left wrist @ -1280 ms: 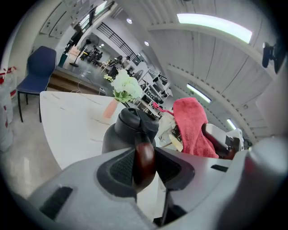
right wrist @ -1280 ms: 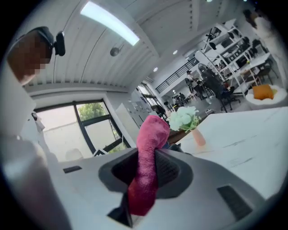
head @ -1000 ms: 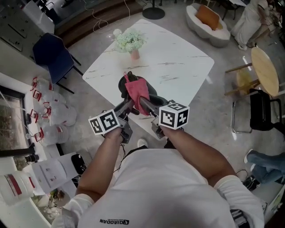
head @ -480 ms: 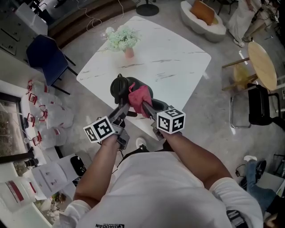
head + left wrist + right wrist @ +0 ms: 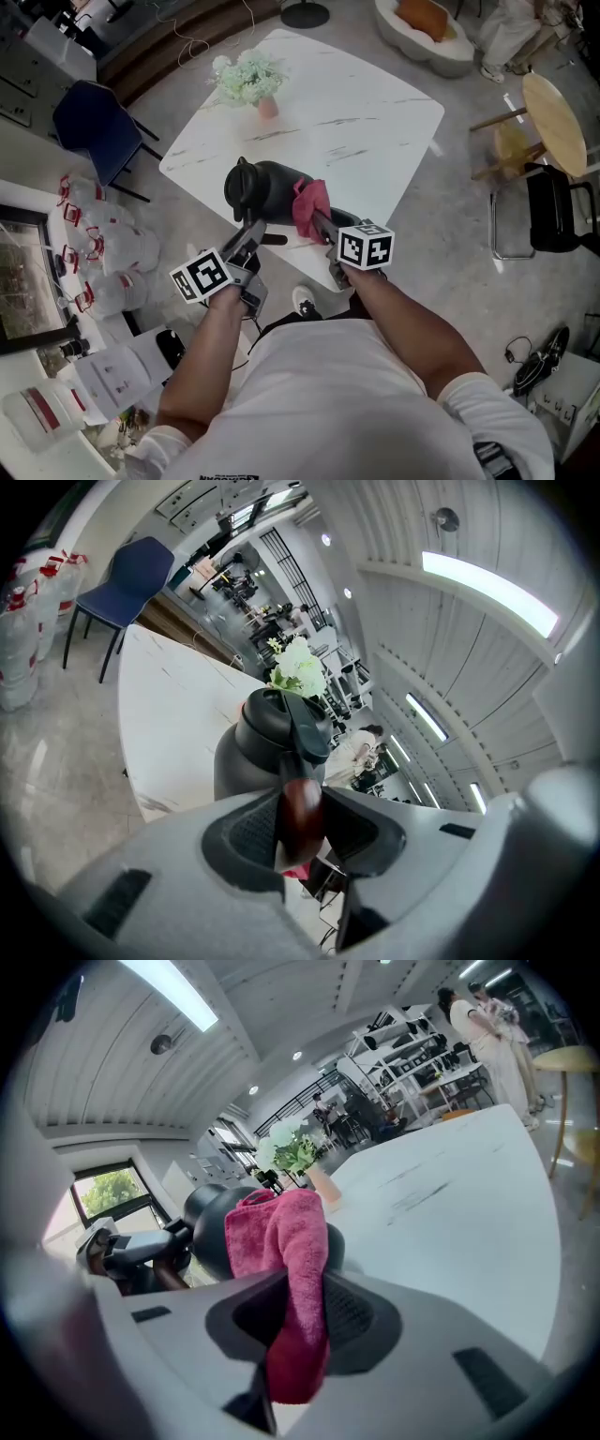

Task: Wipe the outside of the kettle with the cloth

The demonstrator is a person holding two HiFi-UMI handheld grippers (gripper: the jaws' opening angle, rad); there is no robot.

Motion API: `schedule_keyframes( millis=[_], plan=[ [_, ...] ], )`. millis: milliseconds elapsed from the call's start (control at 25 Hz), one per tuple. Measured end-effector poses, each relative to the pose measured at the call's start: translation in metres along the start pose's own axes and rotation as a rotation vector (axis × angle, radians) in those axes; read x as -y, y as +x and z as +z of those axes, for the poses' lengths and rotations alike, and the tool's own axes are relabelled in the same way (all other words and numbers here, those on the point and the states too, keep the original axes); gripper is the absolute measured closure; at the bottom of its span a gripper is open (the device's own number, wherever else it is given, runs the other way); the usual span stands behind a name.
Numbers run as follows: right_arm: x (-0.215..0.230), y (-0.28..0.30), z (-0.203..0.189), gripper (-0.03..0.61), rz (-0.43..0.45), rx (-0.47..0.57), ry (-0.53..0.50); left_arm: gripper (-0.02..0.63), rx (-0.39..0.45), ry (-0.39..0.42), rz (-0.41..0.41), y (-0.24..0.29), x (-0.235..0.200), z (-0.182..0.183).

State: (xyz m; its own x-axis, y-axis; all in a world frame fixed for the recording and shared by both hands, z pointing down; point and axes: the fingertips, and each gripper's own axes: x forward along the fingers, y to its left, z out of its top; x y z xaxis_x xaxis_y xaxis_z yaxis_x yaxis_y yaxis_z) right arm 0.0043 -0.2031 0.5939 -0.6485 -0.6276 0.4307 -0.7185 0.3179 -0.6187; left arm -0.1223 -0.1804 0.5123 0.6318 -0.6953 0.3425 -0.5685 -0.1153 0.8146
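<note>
Right gripper (image 5: 317,218) is pinching the pink cloth (image 5: 311,206), jaws closed on a hanging fold. Left gripper (image 5: 253,230) is clamping the kettle's brown handle (image 5: 301,810).

Change over the last second: the cloth is coming down from the top of the kettle (image 5: 262,192) onto its 3 o'clock flank, leaving the lid (image 5: 281,714) uncovered.

Reading: a downward wiping stroke is running on that side. The 9 o'clock flank is probably still waiting.

Kettle is sitting at the 7 o'clock edge of the white table (image 5: 375,112), with the flowers (image 5: 246,79) at its 12 o'clock. Cannot tell whether it is resting or lifted. Body is showing matt black and rounded, with no visible marks.
</note>
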Motion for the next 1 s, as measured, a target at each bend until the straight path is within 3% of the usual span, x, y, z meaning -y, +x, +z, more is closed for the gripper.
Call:
schedule_keyframes(
  millis=[440, 640, 1000],
  plan=[
    [0.032, 0.005, -0.012, 0.482, -0.093, -0.066, 0.004, 0.486, -0.011, -0.047, -0.010, -0.009, -0.008, -0.004],
    [0.061, 0.001, -0.023, 0.482, -0.193, -0.152, 0.001, 0.485, -0.017, -0.055, -0.013, -0.011, -0.012, -0.004],
    [0.081, -0.042, 0.027, 0.482, -0.205, -0.084, -0.040, 0.485, -0.071, 0.015, -0.006, -0.012, -0.015, -0.008]
  ],
)
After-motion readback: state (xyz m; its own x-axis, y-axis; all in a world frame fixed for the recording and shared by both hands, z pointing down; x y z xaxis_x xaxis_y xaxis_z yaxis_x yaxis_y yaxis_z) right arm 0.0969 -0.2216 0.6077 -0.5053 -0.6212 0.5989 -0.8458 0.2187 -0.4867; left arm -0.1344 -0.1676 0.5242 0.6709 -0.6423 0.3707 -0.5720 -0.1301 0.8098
